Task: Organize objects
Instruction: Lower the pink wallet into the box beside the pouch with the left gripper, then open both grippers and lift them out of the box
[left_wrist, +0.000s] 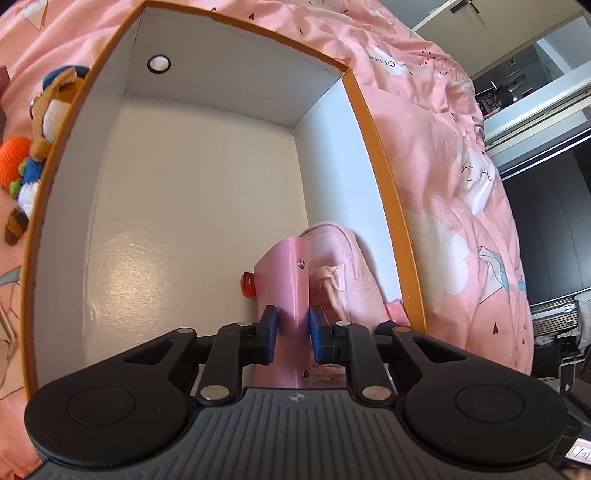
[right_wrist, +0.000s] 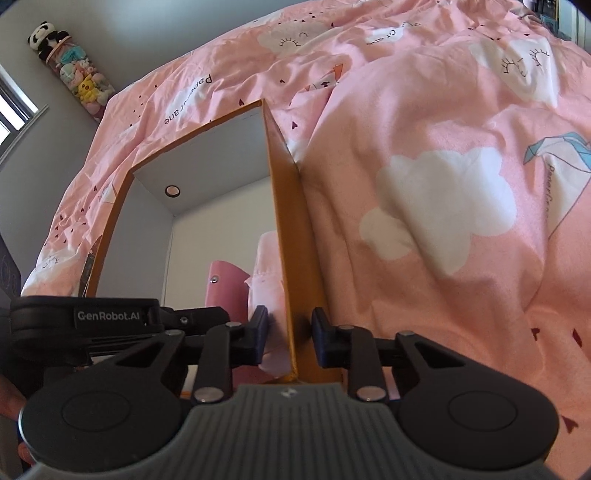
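Placement is the step in hand, by my reading: the left hand-held gripper (left_wrist: 291, 334) is clamped on the spine of a pink binder (left_wrist: 284, 280), holding it upright low inside the orange box (left_wrist: 384, 192), near the right wall and just beside a pink pouch (left_wrist: 340, 266) that already lies in that corner. The right hand-held gripper (right_wrist: 290, 334) straddles the box's right wall at the near corner; its blue pads sit either side with a little gap showing, so it looks apart or only lightly bracing. To finish well, keep the box steady on the bed (right_wrist: 443, 147), lower the binder until its bottom edge rests on the box floor, lean it against the pouch, then part the pads slowly. Plush toys (left_wrist: 40, 122) wait outside the left wall.
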